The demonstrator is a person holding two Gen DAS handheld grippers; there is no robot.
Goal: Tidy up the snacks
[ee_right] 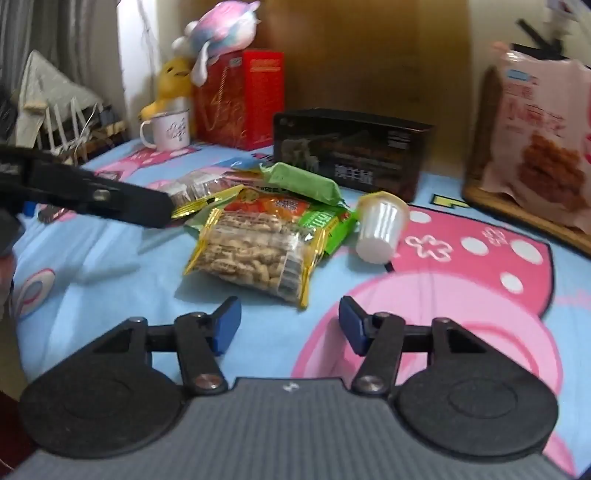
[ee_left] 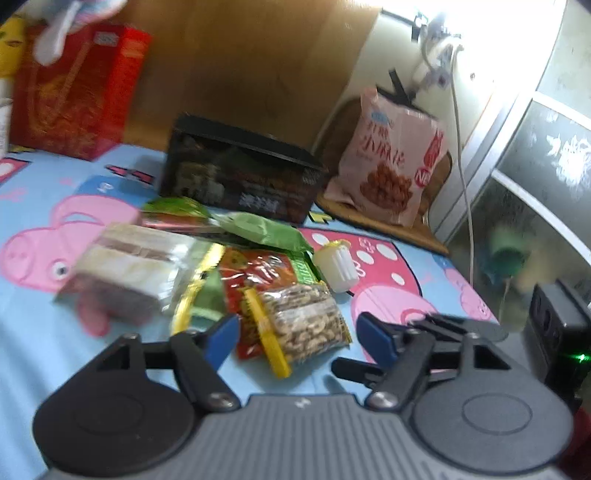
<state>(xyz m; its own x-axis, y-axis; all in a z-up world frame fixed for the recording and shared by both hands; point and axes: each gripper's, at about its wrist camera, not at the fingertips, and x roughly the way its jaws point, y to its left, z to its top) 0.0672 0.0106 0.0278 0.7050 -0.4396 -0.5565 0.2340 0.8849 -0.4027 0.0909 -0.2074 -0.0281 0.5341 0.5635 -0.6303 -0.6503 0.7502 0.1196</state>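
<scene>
A pile of snacks lies on a blue cartoon-print sheet (ee_left: 44,332). In the left wrist view my left gripper (ee_left: 299,338) is open, its blue pads on either side of the near end of a clear peanut bag (ee_left: 303,321) without pressing on it. Behind the bag lie a green wrapped snack (ee_left: 266,230), a clear pack of layered cakes (ee_left: 129,266) and a white jelly cup (ee_left: 338,266). My right gripper (ee_right: 290,325) is open and empty, a little short of the peanut bag (ee_right: 255,251). The jelly cup (ee_right: 380,229) lies on its side to the right.
A black box (ee_right: 351,151) stands behind the pile. A red box (ee_right: 240,99), a white mug (ee_right: 168,129) and plush toys (ee_right: 218,29) are at the back left. A pink snack bag (ee_right: 539,140) leans at the right. The left gripper's black arm (ee_right: 92,195) reaches in from the left.
</scene>
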